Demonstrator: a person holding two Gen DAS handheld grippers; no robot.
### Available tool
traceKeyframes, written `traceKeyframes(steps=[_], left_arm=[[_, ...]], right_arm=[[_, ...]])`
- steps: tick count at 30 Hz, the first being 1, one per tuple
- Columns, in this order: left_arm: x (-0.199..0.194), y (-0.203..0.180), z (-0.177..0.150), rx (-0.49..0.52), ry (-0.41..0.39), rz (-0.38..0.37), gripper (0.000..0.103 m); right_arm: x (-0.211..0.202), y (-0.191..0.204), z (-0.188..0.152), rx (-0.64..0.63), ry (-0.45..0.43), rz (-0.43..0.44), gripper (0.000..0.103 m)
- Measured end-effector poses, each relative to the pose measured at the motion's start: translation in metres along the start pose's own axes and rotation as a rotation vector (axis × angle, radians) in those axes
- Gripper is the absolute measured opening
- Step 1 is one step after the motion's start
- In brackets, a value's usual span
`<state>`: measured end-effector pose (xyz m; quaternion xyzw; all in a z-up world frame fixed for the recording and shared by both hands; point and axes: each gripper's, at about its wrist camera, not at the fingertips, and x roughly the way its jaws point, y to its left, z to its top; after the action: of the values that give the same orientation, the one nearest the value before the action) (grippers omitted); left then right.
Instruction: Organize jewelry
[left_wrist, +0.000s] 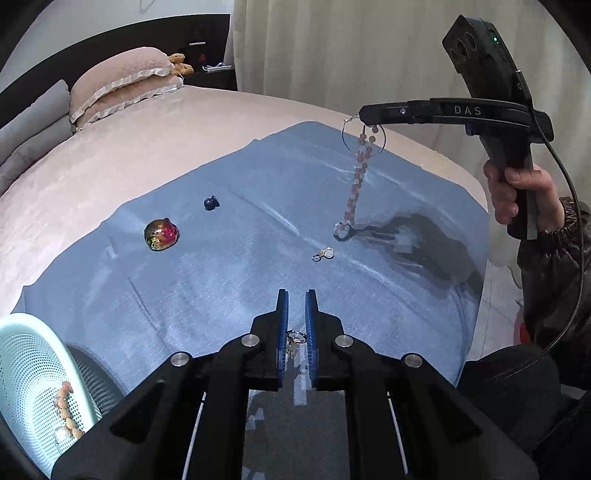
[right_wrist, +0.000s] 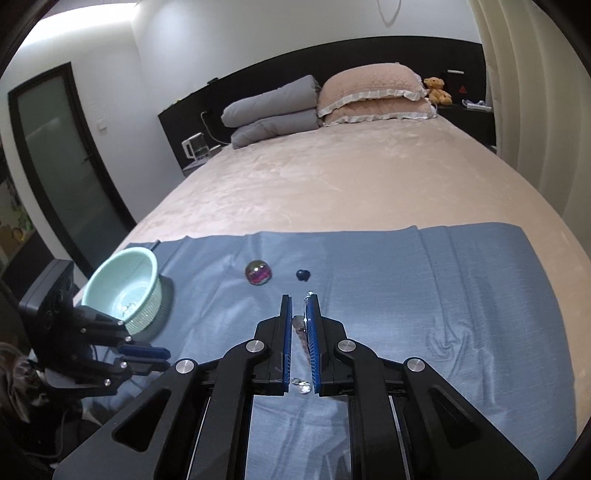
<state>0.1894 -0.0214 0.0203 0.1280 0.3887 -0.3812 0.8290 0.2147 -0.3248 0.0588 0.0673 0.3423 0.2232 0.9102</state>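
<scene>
1. Blue cloth (left_wrist: 229, 266) covers the near end of a beige bed (right_wrist: 332, 177), with pillows (right_wrist: 373, 96) and a folded grey quilt (right_wrist: 273, 114) against the dark headboard at the far end.
2. At right in the left wrist view, the right gripper (left_wrist: 364, 112) is raised above the cloth with its jaws closed on a thin wire hoop (left_wrist: 364, 138); a strand of pink beads (left_wrist: 356, 177) hangs down from it, and its lower end touches the cloth at a small clear charm (left_wrist: 341, 230).
3. From the right wrist camera the hoop is only a sliver at the tip of the right-hand finger, and the beads are a blur between the fingers.
4. Near that charm, a small silver clasp (left_wrist: 323, 254) lies on the cloth.
5. The left gripper (left_wrist: 295, 299) hovers low with its jaws parted a little, holding nothing; a small ring-shaped piece (left_wrist: 295, 338) lies on the cloth under the gap, partly hidden.
6. Farther left lie an iridescent stone (left_wrist: 161, 234) and a small dark blue piece (left_wrist: 211, 203), well apart.
7. A mint perforated basket (left_wrist: 33, 354) sits at the near left, cut off by the frame, with a peach bead strand (left_wrist: 66, 410) inside it.
</scene>
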Motion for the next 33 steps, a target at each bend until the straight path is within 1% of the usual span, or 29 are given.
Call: traceKeyframes(steps=[1, 3, 5, 6, 8, 12, 14, 16, 17, 18, 20, 23, 25, 26, 29, 31, 32, 33], left_arm=[[0.000, 0.001, -0.001, -0.002, -0.002, 0.006, 0.010], [0.001, 0.003, -0.001, -0.012, 0.001, 0.005, 0.010], [0.003, 0.004, -0.002, -0.015, 0.007, 0.008, 0.010], [0.004, 0.004, -0.002, -0.015, 0.010, 0.007, 0.010], [0.005, 0.005, -0.004, -0.015, 0.013, 0.012, 0.010], [0.006, 0.010, -0.006, -0.025, 0.017, 0.018, 0.010], [0.008, 0.011, -0.006, -0.029, 0.022, 0.015, 0.010], [0.010, 0.012, -0.007, -0.032, 0.026, 0.014, 0.010], [0.012, 0.011, -0.006, -0.032, 0.028, 0.013, 0.010], [0.013, 0.010, -0.006, -0.029, 0.029, 0.017, 0.010], [0.015, 0.008, -0.007, -0.024, 0.037, 0.021, 0.010], [0.018, 0.007, -0.007, -0.026, 0.046, 0.020, 0.010], [0.019, 0.008, -0.008, -0.028, 0.049, 0.022, 0.010], [0.019, 0.008, -0.009, -0.030, 0.050, 0.019, 0.010], [0.019, 0.008, -0.010, -0.035, 0.050, 0.019, 0.010], [0.018, 0.008, -0.011, -0.035, 0.049, 0.019, 0.010], [0.018, 0.008, -0.012, -0.034, 0.049, 0.019, 0.010], [0.017, 0.008, -0.012, -0.035, 0.049, 0.018, 0.010]], right_arm=[[0.005, 0.000, -0.002, -0.004, 0.010, -0.016, 0.008], [0.019, -0.004, -0.006, -0.009, 0.046, -0.079, 0.008], [0.034, -0.016, -0.015, 0.028, 0.082, -0.104, 0.009], [0.040, -0.022, -0.019, 0.037, 0.101, -0.130, 0.011], [0.052, -0.037, -0.028, 0.067, 0.136, -0.169, 0.011], [0.065, -0.060, -0.045, 0.109, 0.182, -0.237, 0.012], [0.070, -0.064, -0.051, 0.112, 0.204, -0.233, 0.012], [0.076, -0.064, -0.056, 0.088, 0.231, -0.244, 0.012], [0.079, -0.064, -0.059, 0.080, 0.240, -0.240, 0.015], [0.081, -0.063, -0.061, 0.075, 0.249, -0.238, 0.027], [0.084, -0.060, -0.064, 0.059, 0.251, -0.231, 0.042], [0.085, -0.046, -0.065, 0.010, 0.222, -0.152, 0.043], [0.088, -0.030, -0.065, -0.070, 0.214, -0.134, 0.046], [0.092, -0.021, -0.065, -0.112, 0.225, -0.137, 0.047], [0.111, -0.002, -0.068, -0.203, 0.284, -0.170, 0.047], [0.121, 0.005, -0.071, -0.232, 0.319, -0.184, 0.044], [0.125, 0.007, -0.073, -0.244, 0.328, -0.209, 0.039], [0.125, 0.005, -0.072, -0.227, 0.330, -0.203, 0.031]])
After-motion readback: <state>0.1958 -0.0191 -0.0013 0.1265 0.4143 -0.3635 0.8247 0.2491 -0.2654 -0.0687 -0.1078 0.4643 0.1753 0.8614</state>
